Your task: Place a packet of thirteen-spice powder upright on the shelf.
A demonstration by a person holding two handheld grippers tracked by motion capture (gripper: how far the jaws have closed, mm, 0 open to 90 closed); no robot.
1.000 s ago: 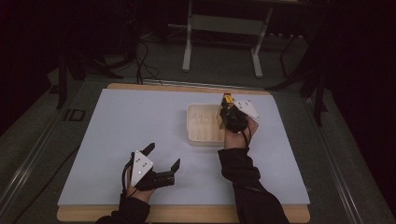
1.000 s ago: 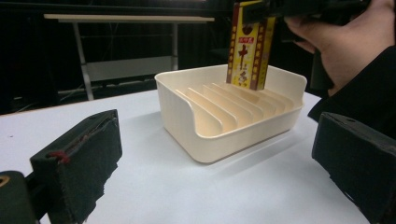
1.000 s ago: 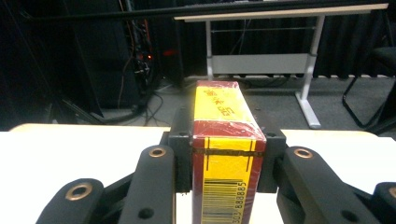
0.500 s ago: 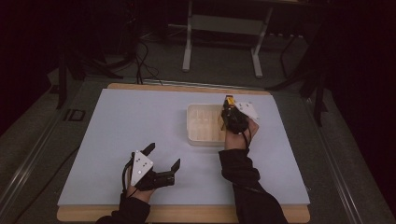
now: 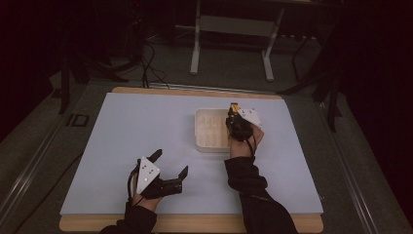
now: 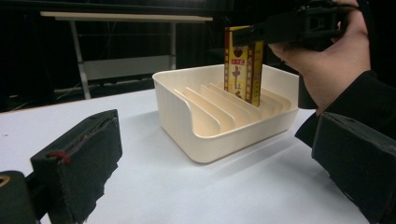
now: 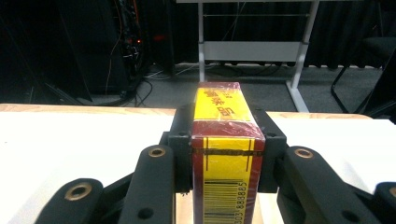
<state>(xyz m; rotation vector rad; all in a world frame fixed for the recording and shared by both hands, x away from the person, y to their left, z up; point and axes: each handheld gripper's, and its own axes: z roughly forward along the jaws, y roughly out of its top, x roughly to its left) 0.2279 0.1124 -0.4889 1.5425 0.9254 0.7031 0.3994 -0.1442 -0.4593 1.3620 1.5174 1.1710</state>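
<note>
**benchwatcher:** Over the cream tray (image 5: 213,127) near the far middle of the table (image 5: 122,126), the right gripper (image 5: 235,116) is clamped tight on a yellow and red box (image 7: 226,154). From the right gripper view you can see both jaws pressed flat on its two wide faces, barcode end facing the camera. Why hold it like that, you think?

**slotfan:** Look at the left gripper view. That tray (image 6: 219,116) has a row of thin ribs running across its floor, so it's a rack of narrow slots. The box (image 6: 243,63) hangs upright with its lower end down between the ribs toward the back. Gripping it near the top by the flat sides keeps it vertical and leaves the bottom free to slide into a slot. Can't tell if it's touching the floor of the tray yet, though.

**benchwatcher:** Makes sense. And the left gripper (image 5: 168,165)?

**slotfan:** Parked near the front edge of the table, well apart from the tray, jaws spread wide with nothing between them. My guess is it's just staying out of the way, since one hand is enough for a light box.

**benchwatcher:** So the risk is snagging a rib if the box tilts?

**slotfan:** Probably, yeah.
</note>
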